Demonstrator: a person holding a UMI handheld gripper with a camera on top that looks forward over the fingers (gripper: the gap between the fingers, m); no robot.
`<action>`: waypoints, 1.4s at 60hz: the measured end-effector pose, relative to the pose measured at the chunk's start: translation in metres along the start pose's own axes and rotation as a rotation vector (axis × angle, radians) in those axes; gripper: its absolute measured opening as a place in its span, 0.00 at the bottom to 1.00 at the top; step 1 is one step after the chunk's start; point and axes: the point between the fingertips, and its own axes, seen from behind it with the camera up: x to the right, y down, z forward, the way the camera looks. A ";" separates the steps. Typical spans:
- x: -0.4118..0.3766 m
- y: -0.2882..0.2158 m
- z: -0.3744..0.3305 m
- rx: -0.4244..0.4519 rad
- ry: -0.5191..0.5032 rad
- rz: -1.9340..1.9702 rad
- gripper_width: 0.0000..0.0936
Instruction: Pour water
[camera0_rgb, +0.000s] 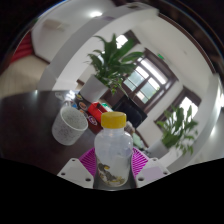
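A big green plant (118, 58) stands in the middle of the room. Behind it is a window (150, 78) with dark frames and bright daylight. Another leafy plant (180, 125) grows to its right. Above it, a ceiling light (95, 14) glows.

Hand-held gripper (113, 172): pale grey fingers (72, 170) with magenta inner pads (88, 160).

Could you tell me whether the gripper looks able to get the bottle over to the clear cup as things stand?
Probably yes: the gripper has the yellow-capped bottle between its fingers, and the clear cup stands beyond, with nothing visible between them.
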 end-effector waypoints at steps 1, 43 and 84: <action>0.003 -0.002 0.004 0.002 0.004 -0.041 0.45; -0.001 -0.062 0.067 0.037 0.156 -1.261 0.47; 0.078 -0.053 0.045 0.063 -0.084 0.047 0.48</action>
